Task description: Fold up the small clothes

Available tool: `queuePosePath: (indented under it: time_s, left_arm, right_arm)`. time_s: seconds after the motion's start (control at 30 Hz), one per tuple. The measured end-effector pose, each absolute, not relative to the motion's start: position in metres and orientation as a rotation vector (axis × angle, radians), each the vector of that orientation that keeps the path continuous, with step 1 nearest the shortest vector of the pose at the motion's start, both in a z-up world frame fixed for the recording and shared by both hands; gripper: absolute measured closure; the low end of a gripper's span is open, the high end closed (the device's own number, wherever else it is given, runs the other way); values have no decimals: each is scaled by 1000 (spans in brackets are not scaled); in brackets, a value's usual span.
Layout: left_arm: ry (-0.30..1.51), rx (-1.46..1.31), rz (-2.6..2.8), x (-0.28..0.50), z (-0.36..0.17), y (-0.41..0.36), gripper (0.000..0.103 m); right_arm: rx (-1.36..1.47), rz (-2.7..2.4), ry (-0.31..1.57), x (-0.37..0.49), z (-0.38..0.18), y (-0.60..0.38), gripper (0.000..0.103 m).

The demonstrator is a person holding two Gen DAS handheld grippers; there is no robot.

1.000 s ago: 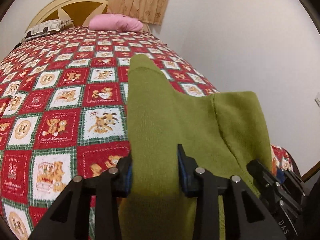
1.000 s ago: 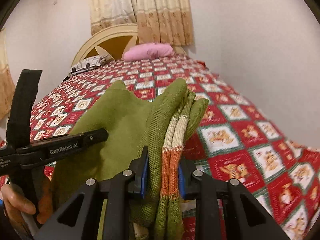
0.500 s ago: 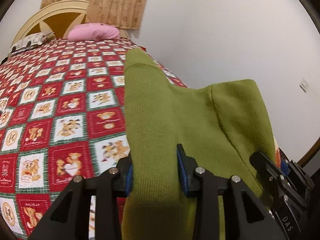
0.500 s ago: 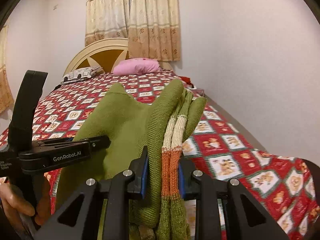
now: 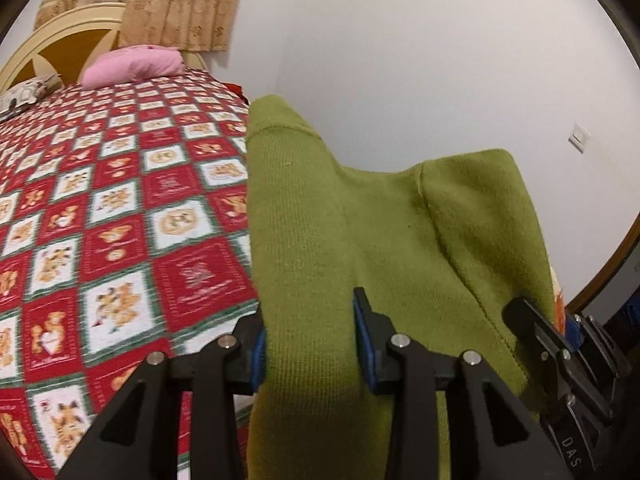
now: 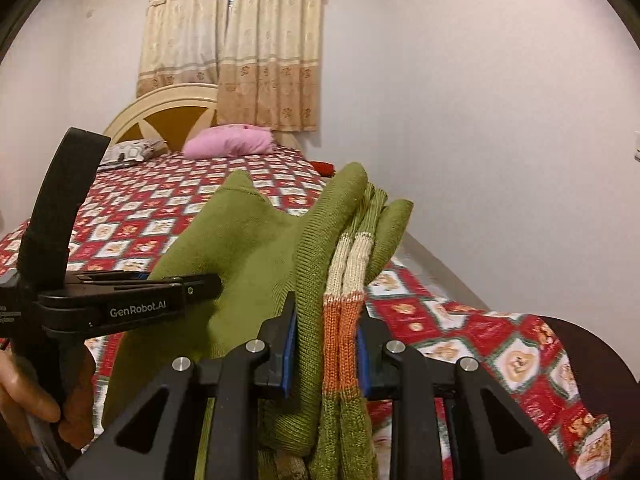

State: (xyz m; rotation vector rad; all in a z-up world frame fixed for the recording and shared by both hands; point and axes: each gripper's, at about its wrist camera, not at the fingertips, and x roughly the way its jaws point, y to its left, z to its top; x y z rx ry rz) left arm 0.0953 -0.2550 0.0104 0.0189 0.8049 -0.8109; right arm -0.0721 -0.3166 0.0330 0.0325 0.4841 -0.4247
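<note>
A: Left tool [image 5: 308, 332] up close, blue pads pinched tight on a thick fold of the green sweater [image 5: 360, 220]. No gap at all between pads and knit.

B: And the right tool [image 6: 326, 328] is clamped the same way, gripping a bunched edge of that sweater [image 6: 248, 240] where the orange and cream stripes [image 6: 344, 280] show, just between its fingers.

A: So the sweater is lifted, strung between both tools, hanging above the near end of the bed. From the right camera you can see the left tool [image 6: 200, 282] out to the side, holding the plain green part, a bare hand [image 6: 28, 396] wrapped round its handle.

B: Two peaks of knit stand up past the tools, one by each grip.

A: Beneath it, the bedspread [image 5: 120, 220], red and white squares with little bears, running away toward the headboard.

B: Far end: a pink pillow [image 6: 228, 146] near the head edge, a patterned pillow [image 6: 128, 152] beside it at the far left corner.

A: Behind them the cream headboard [image 6: 160, 112], then beige curtains [image 6: 236, 48] on the wall.
</note>
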Motion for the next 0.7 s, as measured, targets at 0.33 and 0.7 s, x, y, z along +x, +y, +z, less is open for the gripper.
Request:
queuePosePath:
  time_s: [0.33,0.7]
  left_arm:
    - [829,81,-801,109,-7,-309,66]
    - [879,130,-735,126,-41,-338,60]
  right_arm:
    - [66,-502,539,-53,4,-367,78]
    - [156,-518,650,-31,-38,-411,78]
